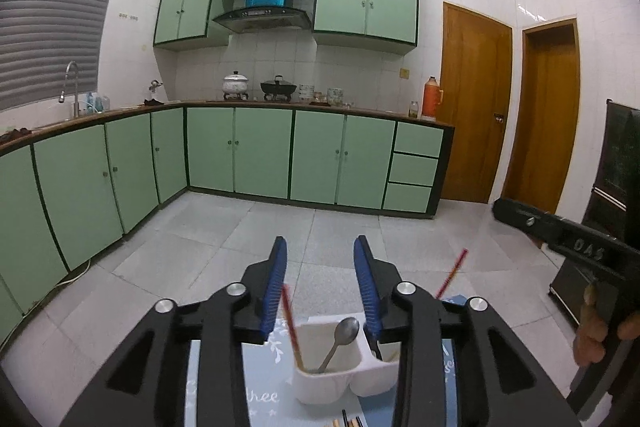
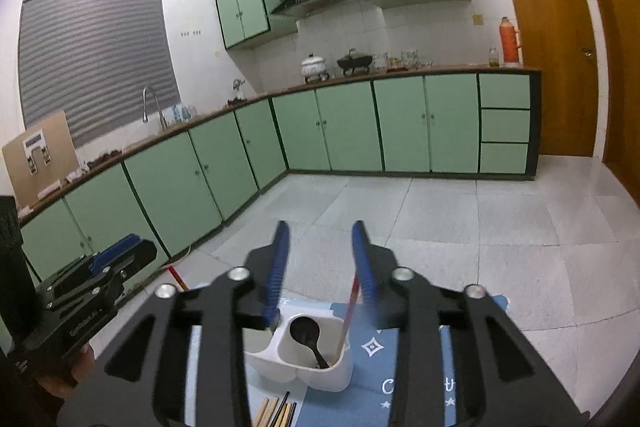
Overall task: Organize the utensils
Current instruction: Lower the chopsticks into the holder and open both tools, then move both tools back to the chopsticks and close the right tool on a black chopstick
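Spoons point(image 1: 340, 341) & red chopsticks point(image 1: 290, 323) sat in holder point(image 1: 332, 383). Both grippers' jaws were spread, empty; loose chopsticks point(image 2: 276, 411) remained at mat's point(image 2: 404, 379) near edge

Home kitchen: green cabinets point(image 1: 240, 151), range hood point(image 1: 262, 19).

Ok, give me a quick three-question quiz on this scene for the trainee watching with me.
1. True or false: the white holder has two compartments.
2. What lies loose on the blue mat in front of the holder? A) forks B) chopsticks C) knives
3. Fill in: the black spoon shares its compartment with a red-topped ____.

Key:
1. True.
2. B, chopsticks.
3. chopstick.
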Demonstrator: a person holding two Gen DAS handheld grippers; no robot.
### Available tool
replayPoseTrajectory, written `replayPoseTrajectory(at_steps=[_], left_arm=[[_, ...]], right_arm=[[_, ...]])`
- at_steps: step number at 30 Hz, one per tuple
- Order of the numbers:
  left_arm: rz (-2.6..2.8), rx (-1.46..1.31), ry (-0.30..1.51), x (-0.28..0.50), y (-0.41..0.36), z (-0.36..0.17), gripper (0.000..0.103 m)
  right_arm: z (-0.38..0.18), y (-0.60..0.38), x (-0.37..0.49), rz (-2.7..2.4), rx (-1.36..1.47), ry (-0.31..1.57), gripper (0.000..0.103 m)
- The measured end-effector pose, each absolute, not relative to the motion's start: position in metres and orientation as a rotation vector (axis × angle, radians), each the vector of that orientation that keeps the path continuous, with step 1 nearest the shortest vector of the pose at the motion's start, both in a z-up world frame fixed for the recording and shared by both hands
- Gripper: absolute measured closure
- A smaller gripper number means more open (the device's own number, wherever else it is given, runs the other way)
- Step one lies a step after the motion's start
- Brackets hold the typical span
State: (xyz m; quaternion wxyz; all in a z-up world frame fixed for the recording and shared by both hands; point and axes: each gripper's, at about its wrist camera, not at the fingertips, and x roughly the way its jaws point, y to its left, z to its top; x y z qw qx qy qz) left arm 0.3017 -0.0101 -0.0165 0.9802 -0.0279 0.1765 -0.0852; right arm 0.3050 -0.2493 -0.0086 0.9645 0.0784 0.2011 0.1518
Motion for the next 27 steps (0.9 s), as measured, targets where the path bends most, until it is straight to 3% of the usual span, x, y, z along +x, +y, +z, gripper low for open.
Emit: replayPoseTrajectory(at_steps=[4,6,9,15,27], left_arm=[[-0.165,-0.065,0.341,0.272,-0.004,-0.017,0.053],[-0.158,-0.071,0.337,0.254,-0.002,-0.022,0.045],[-0.156,-0.091,0.353,0.227,0.002,-0.036,0.036],[-0.139,-0.084,0.398,0.179,0.005,-0.072,0.024],[-0.104,-0.076,0.536,0.120,0.014,-0.156,0.024]], right_arm=[[-0.011,-0.259,0.265,0.280,0.175,0.371,0.041],[-0.018,-0.263,0.241,0.248,0.181,0.345,0.025],[-0.034,-0.267,0.210,0.216,0.180,0.330,0.013],[-0.079,-0.263,0.159,0.176,0.156,0.391,0.010],[-0.172,-0.236,0.092,0.157,0.155,0.553,0.010]])
